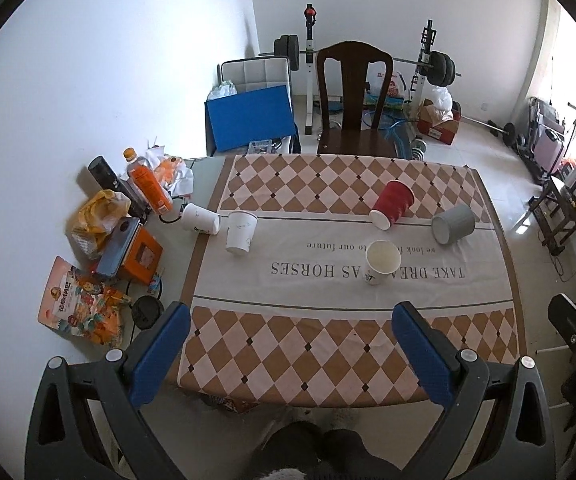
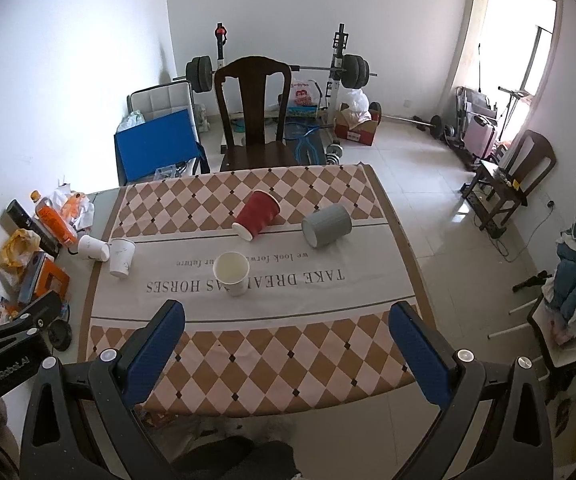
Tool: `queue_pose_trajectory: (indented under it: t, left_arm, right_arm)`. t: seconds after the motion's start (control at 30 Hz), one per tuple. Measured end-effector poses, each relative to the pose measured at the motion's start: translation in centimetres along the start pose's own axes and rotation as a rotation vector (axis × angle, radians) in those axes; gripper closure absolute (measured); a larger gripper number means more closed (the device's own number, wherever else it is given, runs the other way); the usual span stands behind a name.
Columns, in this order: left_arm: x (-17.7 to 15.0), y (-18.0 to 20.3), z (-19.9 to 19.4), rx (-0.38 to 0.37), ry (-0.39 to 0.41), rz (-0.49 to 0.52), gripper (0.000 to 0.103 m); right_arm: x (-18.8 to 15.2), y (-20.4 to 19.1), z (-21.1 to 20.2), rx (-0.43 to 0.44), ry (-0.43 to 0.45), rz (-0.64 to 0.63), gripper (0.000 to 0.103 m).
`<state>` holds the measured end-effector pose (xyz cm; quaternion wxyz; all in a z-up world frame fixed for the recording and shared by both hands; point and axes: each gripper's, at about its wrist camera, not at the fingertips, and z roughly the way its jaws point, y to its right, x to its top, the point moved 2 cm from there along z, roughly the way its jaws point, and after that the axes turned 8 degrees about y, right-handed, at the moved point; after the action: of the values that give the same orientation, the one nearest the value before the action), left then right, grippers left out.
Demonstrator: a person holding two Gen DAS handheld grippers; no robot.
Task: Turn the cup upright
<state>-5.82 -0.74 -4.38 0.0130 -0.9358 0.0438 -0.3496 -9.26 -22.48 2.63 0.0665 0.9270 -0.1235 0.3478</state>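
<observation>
Right wrist view: both tools, right tool and left tool, hang wide open and empty above the bench's near edge. The red cup lies on its side mid-bench; I'd grab its wall and roll the wrist gently.

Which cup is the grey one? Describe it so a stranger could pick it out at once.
Start at the checked tablecloth with the printed line of words across its middle. Follow that white band toward the right edge, just past the red cup lying on its side. There the grey cup lies tipped over too, the only grey one, nearest the table's right edge.
</observation>
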Motion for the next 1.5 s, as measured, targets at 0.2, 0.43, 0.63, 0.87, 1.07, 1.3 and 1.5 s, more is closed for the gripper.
queue_pose_trajectory:
  t: [0.2,0.43,0.63,0.87,1.07,1.3,1.5]
  left_arm:
    - [0.1,0.2,-0.4,-0.005,0.004,0.002,0.0]
    - [0.1,0.3,-0.7,-0.009,0.004,0.003,0.0]
    - [0.3,0.6,-0.9,-0.007,0.002,0.001,0.0]
    - [0.6,1.1,-1.2,-0.016,-0.007,0.002,0.0]
    - [0.6,1.1,-1.3,-0.017,-0.004,0.003,0.0]
    - [0.5,1.0,-1.2,-0.02,-0.005,0.005,0.0]
    - [0.5,1.0,-1.4,-0.018,-0.003,0.009,0.0]
  right_arm:
    - [0.1,0.0,0.0,0.004,-0.003,0.001,0.0]
    - [0.1,0.0,-0.1,0.006,-0.003,-0.003,0.0]
    - [0.1,0.0,-0.1,0.003,-0.002,-0.003,0.0]
    - [0.4,0.1,-0.1,0.007,-0.003,-0.007,0.0]
    - [0.6,0.1,0.0,0.01,-0.005,-0.008,0.0]
    - [0.6,0.1,0.1,0.012,-0.007,-0.008,0.0]
    - [0.6,-0.1,-0.1,0.022,-0.005,-0.017,0.0]
